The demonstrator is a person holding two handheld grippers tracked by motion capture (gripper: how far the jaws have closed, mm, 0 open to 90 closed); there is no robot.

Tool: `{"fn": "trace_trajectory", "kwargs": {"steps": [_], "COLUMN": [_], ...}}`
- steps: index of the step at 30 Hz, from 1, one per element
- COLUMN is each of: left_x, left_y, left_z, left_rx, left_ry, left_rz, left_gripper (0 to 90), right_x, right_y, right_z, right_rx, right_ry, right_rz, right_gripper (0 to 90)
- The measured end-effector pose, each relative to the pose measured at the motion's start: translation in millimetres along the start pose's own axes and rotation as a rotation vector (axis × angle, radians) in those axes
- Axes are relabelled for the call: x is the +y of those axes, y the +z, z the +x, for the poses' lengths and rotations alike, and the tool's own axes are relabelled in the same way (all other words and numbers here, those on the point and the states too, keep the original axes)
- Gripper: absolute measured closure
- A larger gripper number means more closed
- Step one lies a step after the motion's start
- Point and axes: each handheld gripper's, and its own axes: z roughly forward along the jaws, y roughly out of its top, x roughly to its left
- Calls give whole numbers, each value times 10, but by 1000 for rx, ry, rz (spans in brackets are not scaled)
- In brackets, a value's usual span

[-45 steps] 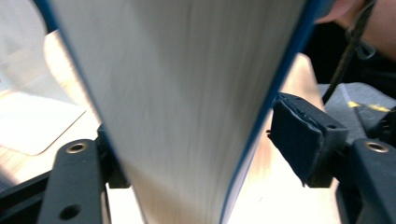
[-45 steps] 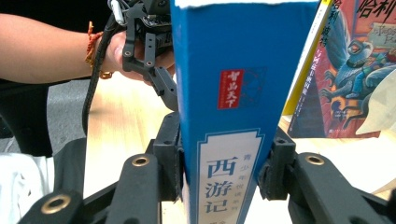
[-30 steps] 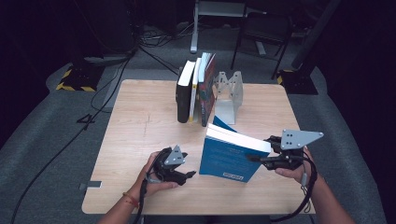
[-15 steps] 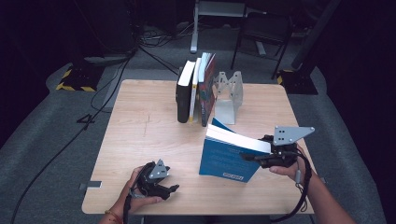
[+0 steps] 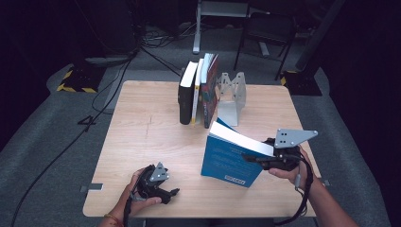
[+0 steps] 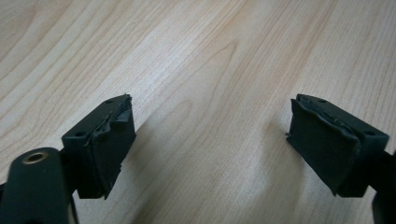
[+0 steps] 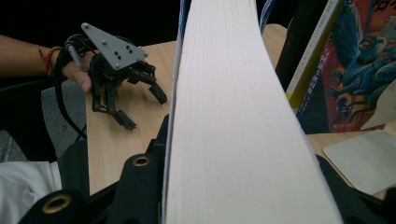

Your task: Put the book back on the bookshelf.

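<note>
A blue paperback book (image 5: 226, 160) stands tilted on the wooden table (image 5: 142, 132), right of centre. My right gripper (image 5: 253, 158) is shut on its top right corner, and its jaws have just been closing tighter on it. The book's white page edge (image 7: 224, 116) runs up between those jaws. My left gripper (image 5: 166, 190) rests low near the table's front left edge, well clear of the book. Its pads (image 6: 109, 140) stand wide apart over bare wood; the jaws have just been opening with nothing between them. The left gripper (image 7: 142, 109) also appears beyond the book in the right gripper view.
Three books (image 5: 198, 90) stand upright in a row at the back centre, against a grey metal bookend (image 5: 231, 97). Their covers (image 7: 345, 60) and the bookend's base (image 7: 364, 161) lie close behind the held book. Dark floor and cables surround the table.
My left hand drew back from beside the blue book to the front left edge and sank to the table; its jaws opened. The right gripper stayed on the book.
</note>
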Motion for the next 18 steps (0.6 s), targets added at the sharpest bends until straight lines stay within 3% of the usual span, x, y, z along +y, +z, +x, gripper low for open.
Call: {"fn": "trace_trajectory", "kwargs": {"steps": [12, 15, 18], "left_x": [7, 9, 12], "left_y": [9, 9, 11], "left_z": [4, 1, -8], "left_rx": [-3, 0, 7], "left_ry": [-4, -6, -12], "left_rz": [2, 3, 4], "left_gripper": [101, 100, 100], "right_x": [182, 246, 359], "right_y": [67, 76, 72], "right_z": [97, 40, 1], "right_rx": [-19, -65, -99], "right_ry": [-3, 49, 45], "right_rz": [57, 66, 94], "right_gripper": [603, 603, 604]}}
